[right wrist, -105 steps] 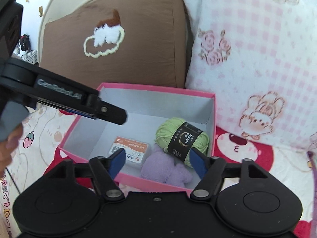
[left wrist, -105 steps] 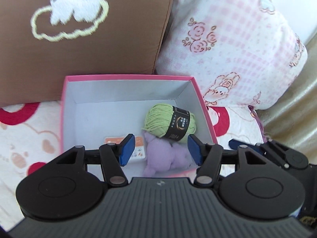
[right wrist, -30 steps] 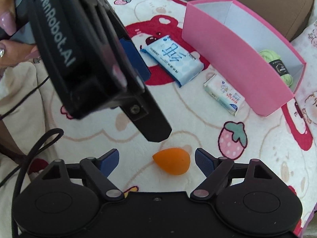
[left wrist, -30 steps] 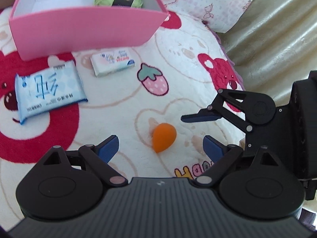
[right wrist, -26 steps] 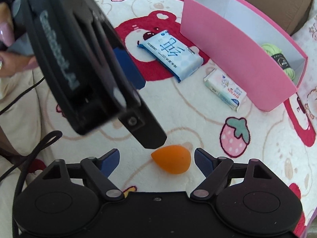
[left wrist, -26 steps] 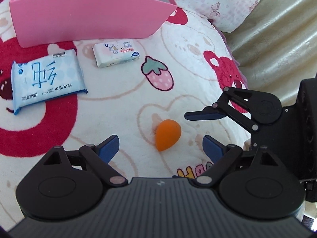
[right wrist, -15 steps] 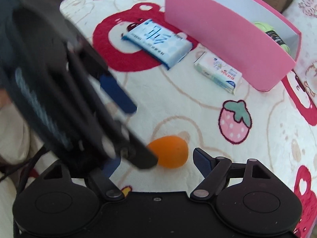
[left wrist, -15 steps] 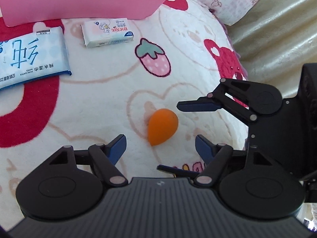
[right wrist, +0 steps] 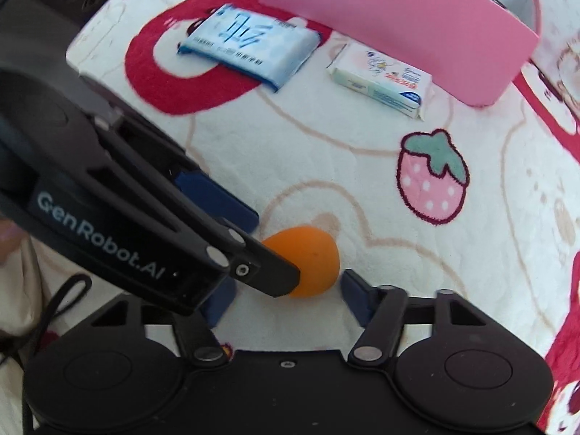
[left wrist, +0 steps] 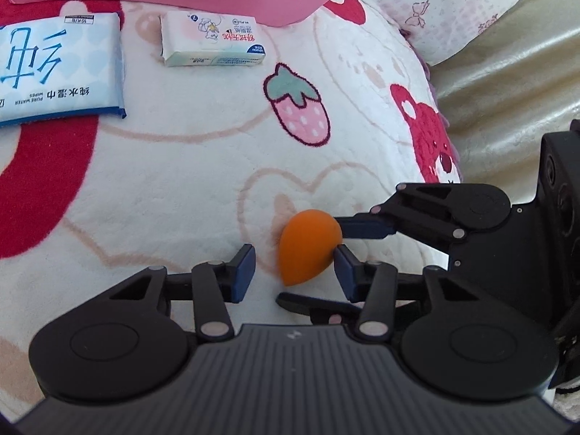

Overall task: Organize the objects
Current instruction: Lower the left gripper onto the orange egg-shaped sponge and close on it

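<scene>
Fleecy bear-and-strawberry blanket [left wrist: 174, 188] on a bed, pink box [right wrist: 398, 18] at the far edge, pillow [left wrist: 453, 11] to the right. Orange sponge [left wrist: 308, 250] lies on the blanket near the front, well apart from the box. Blue wipes pack [left wrist: 54, 72] and small tissue pack [left wrist: 212, 45] lie just in front of the box wall.

Step in hand: grabbing the sponge, and both tools crowd it. Left tool [left wrist: 293, 268] part closed, jaws just been closing, sponge between them; its right pad touches the sponge, left pad clear, so no grip yet. Right tool [right wrist: 279, 290] also part closed, jaws just been closing, sponge between them from the other side; one pad is hidden behind the left tool, contact unclear.

Next move, my guess: one tool should finish the pinch and the other back off, then lift and carry to the box. Soft sponge could squash or roll.

Versus a second ago: both tools are lower and tighter around the sponge, and the box has slid mostly out of the left view.
</scene>
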The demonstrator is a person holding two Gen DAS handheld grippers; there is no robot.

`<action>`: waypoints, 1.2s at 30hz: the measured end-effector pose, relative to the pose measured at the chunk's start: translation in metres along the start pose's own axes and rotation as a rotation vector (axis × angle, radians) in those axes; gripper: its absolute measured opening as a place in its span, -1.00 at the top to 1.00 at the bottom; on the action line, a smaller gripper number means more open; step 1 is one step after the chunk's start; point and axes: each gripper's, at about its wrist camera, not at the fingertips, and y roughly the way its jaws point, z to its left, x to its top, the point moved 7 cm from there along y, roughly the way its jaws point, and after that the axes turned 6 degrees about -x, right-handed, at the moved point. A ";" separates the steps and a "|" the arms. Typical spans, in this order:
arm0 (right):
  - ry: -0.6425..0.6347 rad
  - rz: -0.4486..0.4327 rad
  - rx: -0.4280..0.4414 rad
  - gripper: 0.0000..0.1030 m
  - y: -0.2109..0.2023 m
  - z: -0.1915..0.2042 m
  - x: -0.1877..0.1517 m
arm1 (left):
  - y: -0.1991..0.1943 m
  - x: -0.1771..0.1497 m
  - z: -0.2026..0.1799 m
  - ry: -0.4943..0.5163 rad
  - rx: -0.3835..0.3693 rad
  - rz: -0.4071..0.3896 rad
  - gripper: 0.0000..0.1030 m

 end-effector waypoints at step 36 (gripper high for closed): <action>-0.023 -0.209 -0.056 -0.04 -0.059 0.006 0.021 | -0.056 0.013 -0.038 0.160 -0.044 -0.089 0.40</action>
